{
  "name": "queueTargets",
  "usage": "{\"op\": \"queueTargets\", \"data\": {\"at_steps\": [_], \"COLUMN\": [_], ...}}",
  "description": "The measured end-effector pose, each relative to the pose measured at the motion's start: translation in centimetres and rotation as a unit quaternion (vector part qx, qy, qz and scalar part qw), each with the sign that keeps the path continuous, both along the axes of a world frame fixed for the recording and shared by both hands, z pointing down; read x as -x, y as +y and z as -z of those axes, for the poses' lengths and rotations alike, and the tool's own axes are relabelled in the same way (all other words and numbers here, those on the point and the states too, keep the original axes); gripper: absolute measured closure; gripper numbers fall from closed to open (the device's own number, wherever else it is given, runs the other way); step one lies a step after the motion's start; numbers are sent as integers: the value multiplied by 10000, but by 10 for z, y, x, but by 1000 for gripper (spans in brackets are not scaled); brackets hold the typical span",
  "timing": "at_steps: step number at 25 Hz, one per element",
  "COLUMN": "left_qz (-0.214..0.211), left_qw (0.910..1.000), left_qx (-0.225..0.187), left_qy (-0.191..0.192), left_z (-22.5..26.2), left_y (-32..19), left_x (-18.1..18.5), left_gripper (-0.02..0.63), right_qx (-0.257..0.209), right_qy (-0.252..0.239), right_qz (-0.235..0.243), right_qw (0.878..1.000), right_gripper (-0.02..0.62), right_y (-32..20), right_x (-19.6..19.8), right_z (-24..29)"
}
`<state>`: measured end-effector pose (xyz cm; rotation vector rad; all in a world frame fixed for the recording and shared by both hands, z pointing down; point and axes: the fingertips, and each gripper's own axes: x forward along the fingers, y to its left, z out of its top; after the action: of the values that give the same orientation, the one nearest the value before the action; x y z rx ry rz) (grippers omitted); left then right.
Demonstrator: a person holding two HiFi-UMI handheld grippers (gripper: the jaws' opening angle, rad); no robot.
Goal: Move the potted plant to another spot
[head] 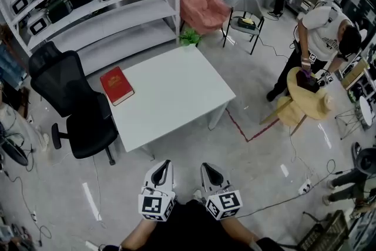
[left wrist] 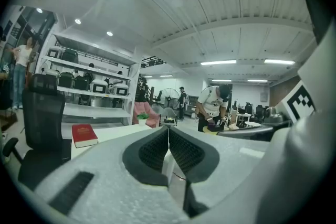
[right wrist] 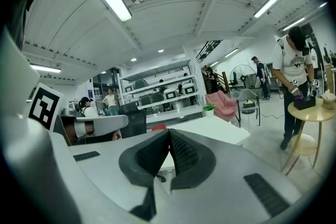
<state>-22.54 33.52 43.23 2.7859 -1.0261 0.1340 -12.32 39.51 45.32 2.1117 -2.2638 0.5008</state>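
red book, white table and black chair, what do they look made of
Red book: stiff and thick like a hardback, matte red cover, perhaps cloth or leatherette. White table: smooth matte white top, no grain showing, probably laminate or painted board. Black chair: back looks like dark mesh or fabric; too small to be sure.

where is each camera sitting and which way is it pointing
Head view: on the person's head, looking steeply down at the white table with the red book; both forearms, the left gripper and right gripper show at the bottom.
Left gripper view: rides the left gripper, looks along its shut jaws toward the table, book and shelves.
Right gripper view: rides the right gripper, looks along its shut jaws toward the table and potted plant.
Shared: all three show the table.
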Motion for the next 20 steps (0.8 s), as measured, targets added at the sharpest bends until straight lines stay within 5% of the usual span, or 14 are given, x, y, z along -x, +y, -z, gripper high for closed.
{"op": "queueTargets", "data": {"at_steps": [20], "left_qz": [300], "left_qw": [9994], "left_qx": [122], "left_qy": [-86], "left_z": [-5], "left_y": [44], "left_x": [-56], "left_gripper": [588], "right_qx": [-6], "right_qy": [-63], "right_qz": [322], "right_qw": [9995], "right_gripper": [583], "right_y": [35], "right_x": [-62], "right_z": [-6]}}
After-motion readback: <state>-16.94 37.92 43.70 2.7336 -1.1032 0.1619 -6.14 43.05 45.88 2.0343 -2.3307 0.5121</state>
